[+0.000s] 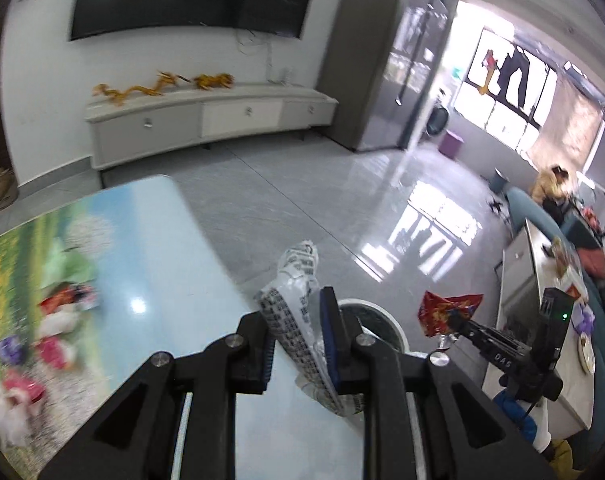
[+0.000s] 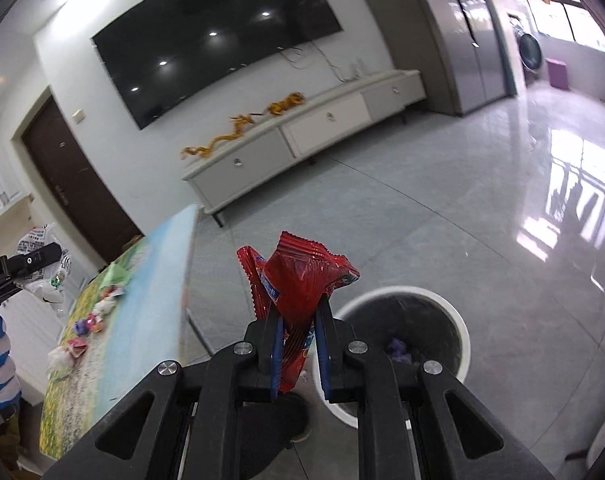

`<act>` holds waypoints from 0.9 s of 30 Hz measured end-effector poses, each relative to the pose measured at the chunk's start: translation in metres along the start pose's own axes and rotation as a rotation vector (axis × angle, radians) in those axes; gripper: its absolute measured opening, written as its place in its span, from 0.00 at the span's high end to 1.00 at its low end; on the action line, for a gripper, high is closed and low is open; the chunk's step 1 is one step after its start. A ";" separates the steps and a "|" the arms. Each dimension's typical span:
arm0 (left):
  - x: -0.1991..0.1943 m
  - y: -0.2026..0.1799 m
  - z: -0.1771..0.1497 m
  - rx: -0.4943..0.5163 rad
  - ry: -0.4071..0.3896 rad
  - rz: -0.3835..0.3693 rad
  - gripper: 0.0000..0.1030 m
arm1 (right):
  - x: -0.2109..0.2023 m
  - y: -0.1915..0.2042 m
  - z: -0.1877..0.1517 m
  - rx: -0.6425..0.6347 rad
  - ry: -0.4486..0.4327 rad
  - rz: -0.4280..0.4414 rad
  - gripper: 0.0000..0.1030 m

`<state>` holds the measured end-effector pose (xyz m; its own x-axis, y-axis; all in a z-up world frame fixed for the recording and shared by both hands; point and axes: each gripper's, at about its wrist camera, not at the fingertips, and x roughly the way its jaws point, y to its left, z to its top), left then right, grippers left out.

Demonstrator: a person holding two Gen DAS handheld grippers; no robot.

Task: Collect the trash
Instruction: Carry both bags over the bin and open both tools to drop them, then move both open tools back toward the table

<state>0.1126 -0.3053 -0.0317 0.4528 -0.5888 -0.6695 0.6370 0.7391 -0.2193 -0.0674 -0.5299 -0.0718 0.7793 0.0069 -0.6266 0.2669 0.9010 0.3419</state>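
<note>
My left gripper is shut on a crumpled white wrapper with black print, held over the table's right edge. Just beyond it shows the white rim of a round bin with a dark liner. My right gripper is shut on a red snack wrapper, a little left of the bin and above the floor. The left wrist view also catches the right gripper with its red wrapper. At the left edge of the right wrist view are the left gripper and its white wrapper.
Several small wrappers lie on the table's landscape-print cloth. A dark shoe stands beside the bin. A TV cabinet lines the far wall. A person sits far right beside a low counter.
</note>
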 end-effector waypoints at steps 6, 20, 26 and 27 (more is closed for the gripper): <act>0.095 -0.061 0.002 0.092 0.132 -0.056 0.80 | 0.024 -0.053 -0.006 0.095 0.052 -0.061 0.84; 0.191 -0.110 0.000 0.138 0.239 -0.119 0.42 | 0.061 -0.103 -0.018 0.195 0.142 -0.127 0.64; 0.164 -0.104 0.001 0.150 0.191 -0.077 0.42 | 0.053 -0.089 -0.016 0.177 0.132 -0.156 0.63; 0.157 -0.101 0.001 0.155 0.176 -0.063 0.42 | 0.049 -0.085 -0.015 0.165 0.125 -0.159 0.63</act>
<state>0.1195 -0.4726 -0.1139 0.3019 -0.5560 -0.7744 0.7546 0.6358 -0.1622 -0.0607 -0.5996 -0.1424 0.6466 -0.0663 -0.7600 0.4773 0.8123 0.3352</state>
